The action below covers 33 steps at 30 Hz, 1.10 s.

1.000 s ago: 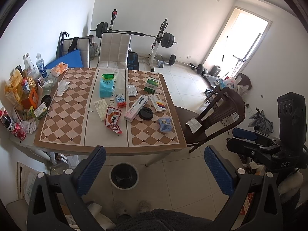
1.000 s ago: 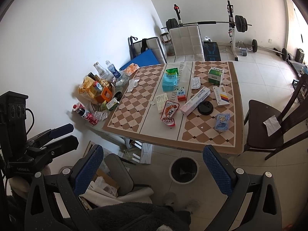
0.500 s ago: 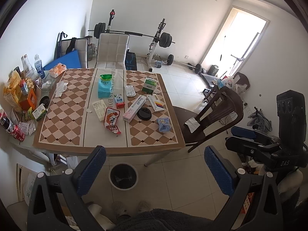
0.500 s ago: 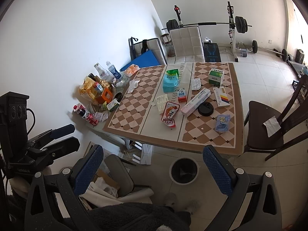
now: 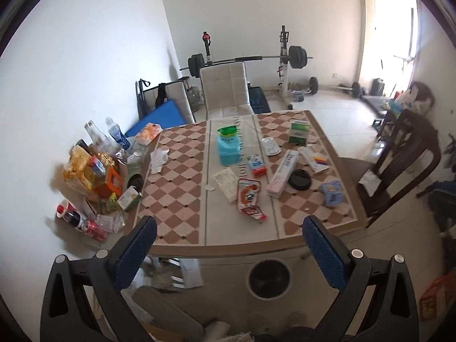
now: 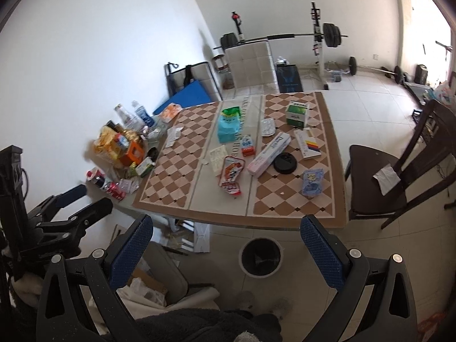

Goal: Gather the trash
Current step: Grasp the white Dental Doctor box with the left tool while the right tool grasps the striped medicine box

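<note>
Red snack wrapper (image 5: 249,198) lies flat at the counter (image 5: 176,199) centre strip, long axis running from near edge to far edge, crumpled end nearest; long pink box (image 5: 282,173) lies just beside it, angled. Left tool (image 5: 229,252) and right tool (image 6: 226,246) both spread wide, holding and touching nothing, well short of the counter. Bin (image 6: 260,258) on the floor below the near edge, interior dark and unreadable.

Bright daylight from the doorway (image 5: 390,28) at far right, overexposed to white glare. Soft shadows on the white wall (image 5: 85,57) behind the clutter. Strong fisheye bending, with dark vignette in all corners. Slightly hazy, low contrast in left wrist view; centre reasonably sharp, edges softer.
</note>
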Each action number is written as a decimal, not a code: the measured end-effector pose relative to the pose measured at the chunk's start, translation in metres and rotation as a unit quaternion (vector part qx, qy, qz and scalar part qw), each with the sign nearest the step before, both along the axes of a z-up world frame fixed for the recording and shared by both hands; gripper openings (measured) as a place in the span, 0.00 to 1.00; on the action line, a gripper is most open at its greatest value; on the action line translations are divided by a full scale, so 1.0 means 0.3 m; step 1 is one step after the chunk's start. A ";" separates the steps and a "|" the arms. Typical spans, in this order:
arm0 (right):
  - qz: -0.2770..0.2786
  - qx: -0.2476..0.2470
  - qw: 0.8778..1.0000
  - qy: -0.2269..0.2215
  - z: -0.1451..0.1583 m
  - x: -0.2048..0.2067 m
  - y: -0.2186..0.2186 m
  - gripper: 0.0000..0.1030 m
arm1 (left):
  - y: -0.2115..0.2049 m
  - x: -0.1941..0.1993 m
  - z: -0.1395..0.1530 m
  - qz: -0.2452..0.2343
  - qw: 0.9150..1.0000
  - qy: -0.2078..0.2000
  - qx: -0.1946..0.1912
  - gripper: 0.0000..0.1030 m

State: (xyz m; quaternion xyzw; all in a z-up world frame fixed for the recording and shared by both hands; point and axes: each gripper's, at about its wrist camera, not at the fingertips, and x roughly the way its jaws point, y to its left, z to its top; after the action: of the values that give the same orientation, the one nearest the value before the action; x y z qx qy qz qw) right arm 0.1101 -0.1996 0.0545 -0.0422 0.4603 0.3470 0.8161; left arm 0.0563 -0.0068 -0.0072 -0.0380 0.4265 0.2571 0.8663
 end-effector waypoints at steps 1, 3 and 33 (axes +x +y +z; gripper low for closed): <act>-0.019 -0.009 1.000 -0.002 -0.022 0.027 0.004 1.00 | 0.036 0.039 -0.044 0.000 1.000 0.011 0.002 1.00; -0.053 -0.027 0.998 -0.006 -0.077 0.094 0.010 1.00 | 0.082 0.122 -0.121 -0.007 0.999 0.037 0.001 1.00; -0.063 -0.209 0.953 0.212 -1.214 1.578 0.449 0.94 | 0.406 1.316 -1.174 -0.034 0.911 0.347 -0.219 0.47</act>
State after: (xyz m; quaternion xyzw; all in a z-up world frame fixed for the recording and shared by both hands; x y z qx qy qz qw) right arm 0.5836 -0.0648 -0.3097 -0.1081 0.6864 0.1915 0.6931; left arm 0.4510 0.1149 -0.3594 -0.1210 0.7469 0.1248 0.6418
